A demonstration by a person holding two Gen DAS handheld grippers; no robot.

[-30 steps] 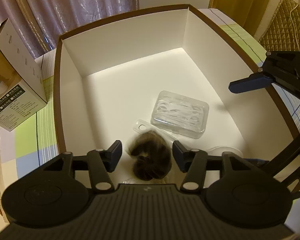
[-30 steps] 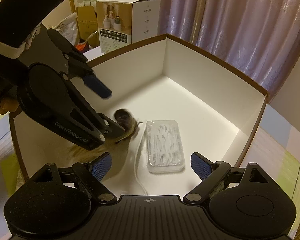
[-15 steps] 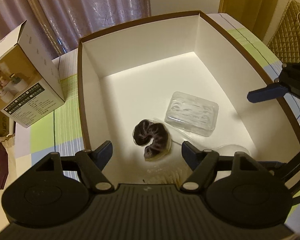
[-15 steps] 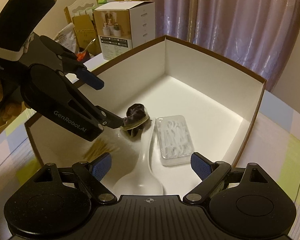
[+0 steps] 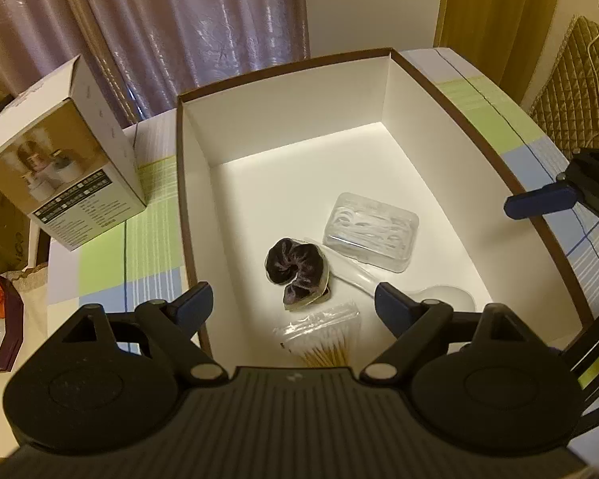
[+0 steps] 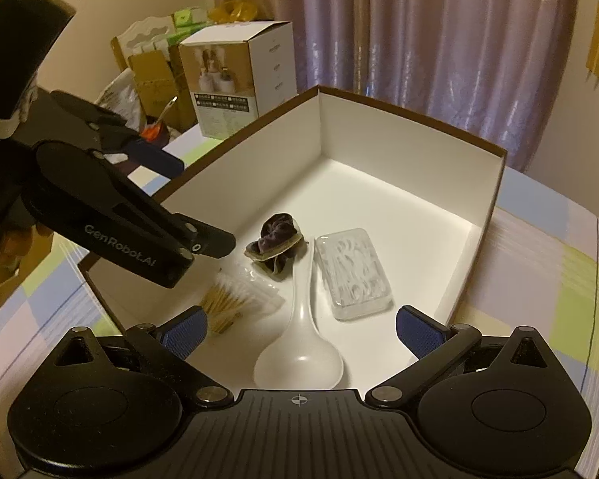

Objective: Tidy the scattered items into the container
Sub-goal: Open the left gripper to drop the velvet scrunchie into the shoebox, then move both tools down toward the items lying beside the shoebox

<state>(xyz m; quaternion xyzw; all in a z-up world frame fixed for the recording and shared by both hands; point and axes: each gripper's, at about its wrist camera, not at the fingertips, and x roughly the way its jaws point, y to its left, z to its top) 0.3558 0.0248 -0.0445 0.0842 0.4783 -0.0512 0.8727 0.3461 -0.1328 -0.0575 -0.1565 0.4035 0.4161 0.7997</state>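
We hold the left gripper (image 5: 293,299) and right gripper (image 6: 301,329) above the box (image 5: 283,127), both sets of jaws opening and empty. Inside lie the scrunchie (image 5: 297,273), spoon (image 6: 299,343), clear case (image 5: 371,235) and cotton swabs (image 5: 325,339).

four items (image 6: 299,343) in white box (image 6: 399,135)
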